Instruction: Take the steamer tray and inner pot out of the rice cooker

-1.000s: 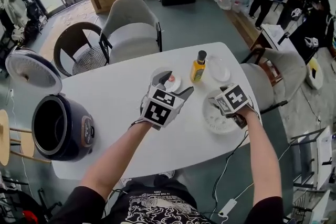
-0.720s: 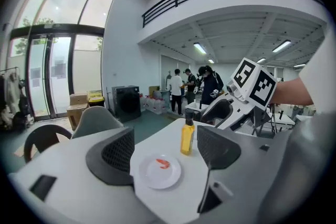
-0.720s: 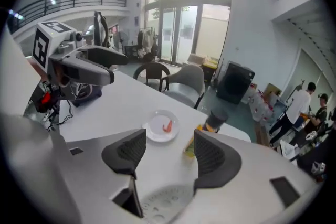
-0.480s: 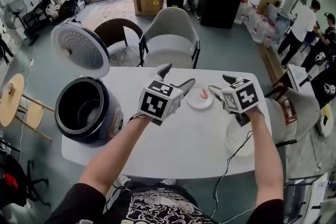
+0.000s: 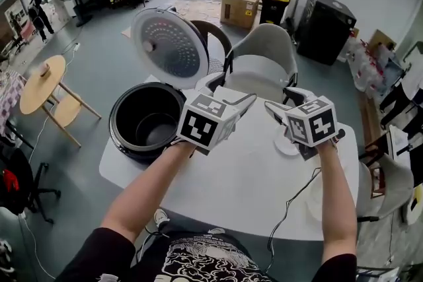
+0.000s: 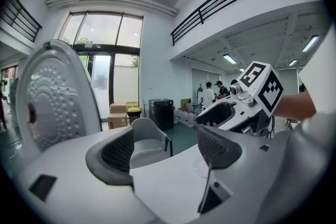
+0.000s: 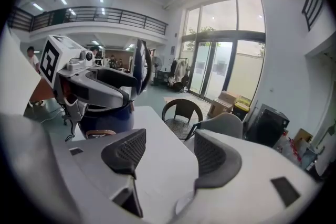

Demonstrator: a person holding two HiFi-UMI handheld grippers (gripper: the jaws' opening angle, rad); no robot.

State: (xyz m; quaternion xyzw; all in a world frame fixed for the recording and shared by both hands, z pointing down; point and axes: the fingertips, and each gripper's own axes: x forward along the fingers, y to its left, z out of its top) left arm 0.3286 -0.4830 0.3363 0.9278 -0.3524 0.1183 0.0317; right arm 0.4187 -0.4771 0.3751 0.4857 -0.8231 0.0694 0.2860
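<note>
The dark rice cooker (image 5: 135, 142) stands at the table's left end with its lid (image 5: 170, 43) raised. Its inner pot (image 5: 147, 123) shows as a dark hollow inside. A pale round steamer tray (image 5: 312, 197) lies on the table at the right, beside my right forearm. My left gripper (image 5: 230, 92) hovers open and empty just right of the cooker's rim. The right gripper (image 5: 283, 102) is beside it, open and empty, over the table's middle. In the left gripper view the lid (image 6: 52, 107) fills the left side. The right gripper view shows the cooker (image 7: 105, 115) behind the left gripper.
A small white dish (image 5: 289, 145) sits on the white table (image 5: 244, 175) below the right gripper. A grey chair (image 5: 261, 63) and a dark chair stand behind the table. A round wooden side table (image 5: 43, 86) stands on the floor at the left.
Both grippers have swung left across the table and risen, from over the dish and steamer tray to beside the cooker. The jaws stay open and empty.
</note>
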